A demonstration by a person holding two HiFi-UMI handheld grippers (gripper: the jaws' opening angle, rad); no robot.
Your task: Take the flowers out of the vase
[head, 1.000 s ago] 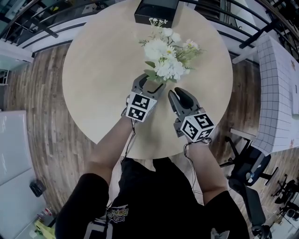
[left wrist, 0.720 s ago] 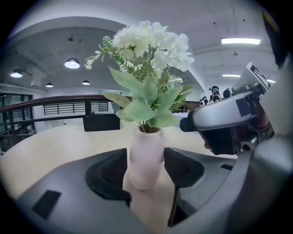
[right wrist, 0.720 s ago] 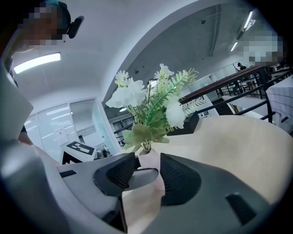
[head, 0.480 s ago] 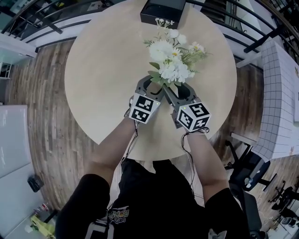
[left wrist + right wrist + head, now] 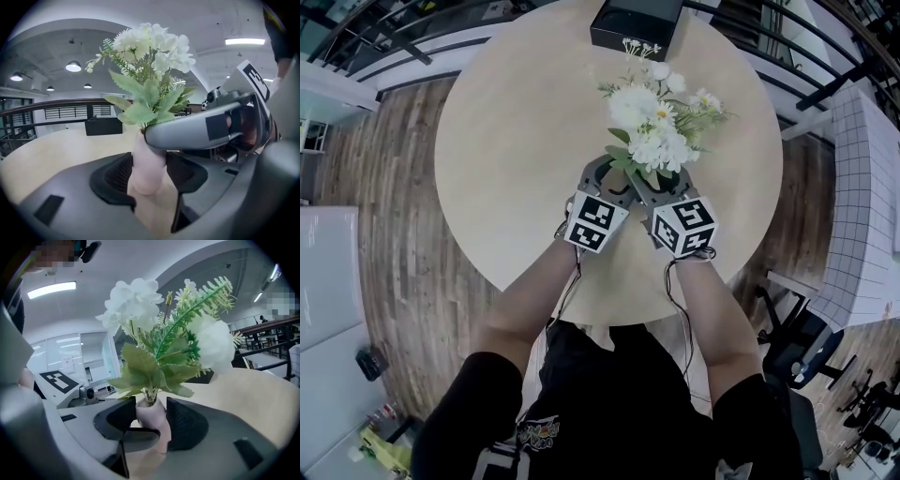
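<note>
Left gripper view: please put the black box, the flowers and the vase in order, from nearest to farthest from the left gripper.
1. vase, between the fingers, which have just been closing on it.
2. flowers, just above, standing in the vase.
3. black box, far back at the left.

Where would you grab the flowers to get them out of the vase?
At the stems, bunched just above the mouth of the vase and below the leaves. Come in level from the side, where that gap shows, and likely pull straight up, since the vase stands upright. The blooms spread wide and look too soft to pinch.
</note>
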